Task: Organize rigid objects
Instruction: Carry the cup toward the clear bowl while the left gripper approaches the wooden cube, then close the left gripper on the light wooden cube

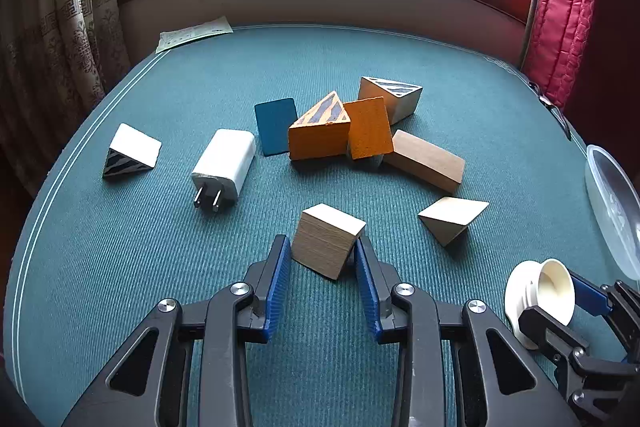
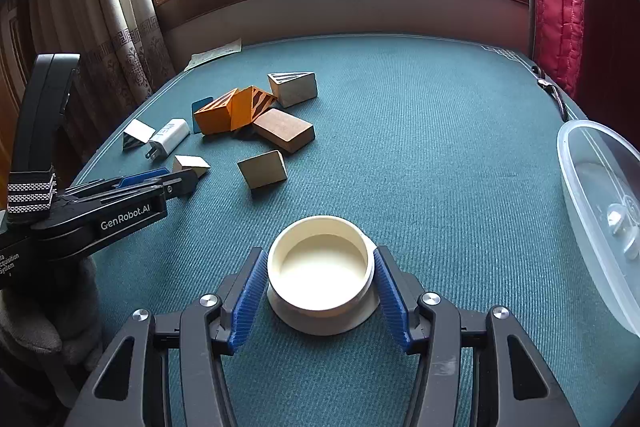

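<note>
In your left wrist view, your left claw [image 1: 322, 259] sits at the bottom centre with its blue pads spread around a plain wooden block [image 1: 327, 245] that lies tilted on the green desk [image 1: 120, 267]. The right pad touches the block's lower right edge; the left pad stands just beside it, with a sliver of cloth showing between. Beyond the block, mid-frame, lie a white charger [image 1: 226, 165], a blue card [image 1: 276, 126], two orange wedges [image 1: 320, 131] leaning together, a brown block [image 1: 428, 161] and a pale wedge [image 1: 454, 219]. At the lower right your right claw [image 1: 560, 301] grips a white cup [image 1: 538, 295] lying sideways to this camera.

In your right wrist view, the right claw [image 2: 320, 281] is at the bottom centre, pads pressed on both sides of the cup [image 2: 322, 273], which stands upright, mouth up, on the desk [image 2: 440, 147]. This view alone shows the whole clear plastic tub [image 2: 600, 211] at the right edge. Your left claw [image 2: 176, 179] reaches in from the left edge, its tips at the wooden block [image 2: 191, 165]; whether they pinch it cannot be told from here.
</note>
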A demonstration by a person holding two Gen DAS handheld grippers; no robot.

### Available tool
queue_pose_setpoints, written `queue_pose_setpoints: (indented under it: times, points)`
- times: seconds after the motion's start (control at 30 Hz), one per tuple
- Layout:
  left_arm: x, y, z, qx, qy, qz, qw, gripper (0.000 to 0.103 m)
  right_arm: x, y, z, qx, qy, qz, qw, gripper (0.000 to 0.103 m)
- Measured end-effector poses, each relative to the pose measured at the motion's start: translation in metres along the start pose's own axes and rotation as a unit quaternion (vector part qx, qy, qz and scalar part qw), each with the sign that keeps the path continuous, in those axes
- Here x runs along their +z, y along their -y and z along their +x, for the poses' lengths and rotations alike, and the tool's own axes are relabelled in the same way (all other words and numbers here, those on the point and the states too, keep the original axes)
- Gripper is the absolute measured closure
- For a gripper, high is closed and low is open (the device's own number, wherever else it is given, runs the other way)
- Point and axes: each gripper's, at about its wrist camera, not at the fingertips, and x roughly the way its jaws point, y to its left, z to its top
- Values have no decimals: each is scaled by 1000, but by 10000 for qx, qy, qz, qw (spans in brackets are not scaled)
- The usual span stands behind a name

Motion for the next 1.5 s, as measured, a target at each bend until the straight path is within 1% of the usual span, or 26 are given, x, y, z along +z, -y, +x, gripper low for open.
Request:
queue_pose_setpoints:
  times: [0.17, 0.43, 0.53, 0.63, 0.67, 0.9, 0.93, 1.2, 1.23, 1.3, 1.37, 1.43, 1.5]
  points:
    - [2, 1, 2, -2, -40, 22, 10000, 67, 0, 0, 0, -18, -3, -12, 10000, 46]
    - [4, 5, 5, -72, -27, 87, 9999, 67, -1, -2, 0, -84, -13, -64, 9999, 45]
    - [3, 6, 4, -98, -5, 107, 9999, 70, -1, -2, 0, -128, -2, -56, 9999, 48]
    - [2, 5, 2, -150, 25, 85, 9998, 71, -1, 1, -3, -106, 40, 27, 9999, 48]
    - [2, 5, 1, -170, 47, 76, 9998, 74, -2, 2, -4, -90, 61, 67, 9999, 48]
    - [-1, 7, -3, -238, 27, 37, 9997, 82, -7, 6, -16, -44, 128, 185, 9997, 48]
    - [-2, 7, -4, -260, 5, 31, 9997, 85, -7, 8, -19, -59, 158, 218, 9996, 48]
    - [-6, 12, -6, -305, -77, 95, 9995, 85, -2, 36, -43, -272, 432, 572, 9971, 48]
    - [-5, 12, -4, -312, -98, 87, 9994, 84, -2, 39, -46, -295, 456, 600, 9967, 48]
    - [-2, 11, -3, -356, -116, 90, 9993, 78, -3, 44, -49, -330, 489, 650, 9961, 48]
    - [1, 9, -2, -371, -104, 114, 9992, 64, -3, 47, -51, -343, 510, 689, 9957, 48]
    - [4, 9, 0, -343, -51, 223, 9991, 59, -4, 49, -54, -338, 529, 715, 9955, 48]
    - [8, 9, 5, -320, -80, 348, 9989, 59, -5, 50, -56, -336, 553, 722, 9953, 48]
